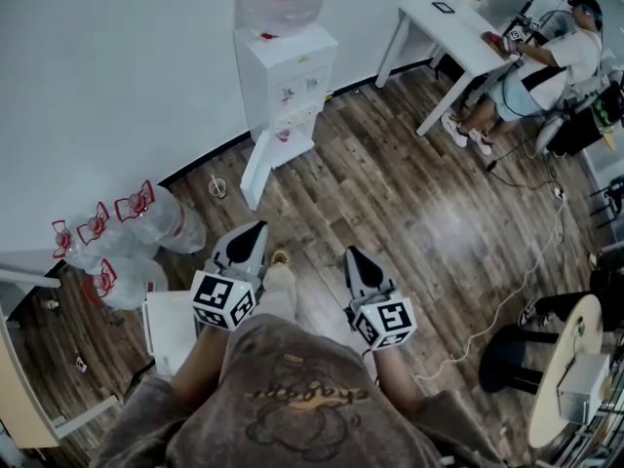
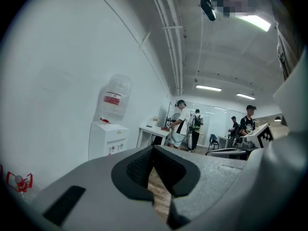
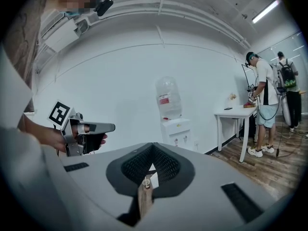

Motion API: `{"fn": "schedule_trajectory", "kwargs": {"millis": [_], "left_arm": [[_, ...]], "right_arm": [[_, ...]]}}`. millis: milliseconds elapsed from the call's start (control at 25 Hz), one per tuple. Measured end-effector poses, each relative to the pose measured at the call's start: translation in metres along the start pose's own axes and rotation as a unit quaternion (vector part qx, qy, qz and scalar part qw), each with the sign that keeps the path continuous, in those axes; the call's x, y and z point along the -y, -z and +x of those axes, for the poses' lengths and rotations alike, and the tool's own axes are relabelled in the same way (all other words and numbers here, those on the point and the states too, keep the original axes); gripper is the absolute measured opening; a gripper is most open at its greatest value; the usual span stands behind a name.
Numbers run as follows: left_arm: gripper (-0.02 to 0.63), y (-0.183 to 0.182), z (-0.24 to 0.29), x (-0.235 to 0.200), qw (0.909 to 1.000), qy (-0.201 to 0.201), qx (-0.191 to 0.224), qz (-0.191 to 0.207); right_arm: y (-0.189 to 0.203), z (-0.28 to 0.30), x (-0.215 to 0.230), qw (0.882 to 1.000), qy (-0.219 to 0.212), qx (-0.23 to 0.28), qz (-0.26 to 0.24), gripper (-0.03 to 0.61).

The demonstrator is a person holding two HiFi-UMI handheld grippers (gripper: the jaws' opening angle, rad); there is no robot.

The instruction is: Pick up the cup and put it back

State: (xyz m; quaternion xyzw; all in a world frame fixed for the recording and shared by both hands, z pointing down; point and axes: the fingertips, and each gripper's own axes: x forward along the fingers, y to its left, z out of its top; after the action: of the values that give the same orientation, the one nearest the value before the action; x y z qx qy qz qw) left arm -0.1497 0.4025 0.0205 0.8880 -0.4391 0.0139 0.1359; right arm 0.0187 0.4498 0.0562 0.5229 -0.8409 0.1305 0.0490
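Observation:
A small paper cup (image 1: 217,186) stands on the wood floor, left of the white water dispenser (image 1: 285,76). In the right gripper view the cup (image 3: 146,181) shows low down through the gap under the jaws. I hold both grippers at waist height, pointing toward the dispenser and well short of the cup. My left gripper (image 1: 261,226) is shut and empty, its tips meeting (image 2: 154,148). My right gripper (image 1: 350,252) has its jaws together too (image 3: 153,146), with nothing held. The left gripper (image 3: 108,127) also shows in the right gripper view, in a hand.
Several empty water bottles (image 1: 146,217) lie by the wall at the left. A white table (image 1: 453,22) stands at the back right, a person (image 1: 556,57) beside it. A round table (image 1: 565,369) and a stool (image 1: 512,354) stand at the right, with a cable (image 1: 507,295) across the floor.

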Motion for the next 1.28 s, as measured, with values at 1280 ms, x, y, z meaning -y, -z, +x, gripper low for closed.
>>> {"fn": "schedule_trajectory", "kwargs": {"millis": [1280], "left_arm": [[0.002,-0.088,0.285,-0.142,0.9956,0.091,-0.014,0.02]], "right_arm": [[-0.094,0.236,0.163,0.995,0.096,0.016,0.019,-0.002]]}}
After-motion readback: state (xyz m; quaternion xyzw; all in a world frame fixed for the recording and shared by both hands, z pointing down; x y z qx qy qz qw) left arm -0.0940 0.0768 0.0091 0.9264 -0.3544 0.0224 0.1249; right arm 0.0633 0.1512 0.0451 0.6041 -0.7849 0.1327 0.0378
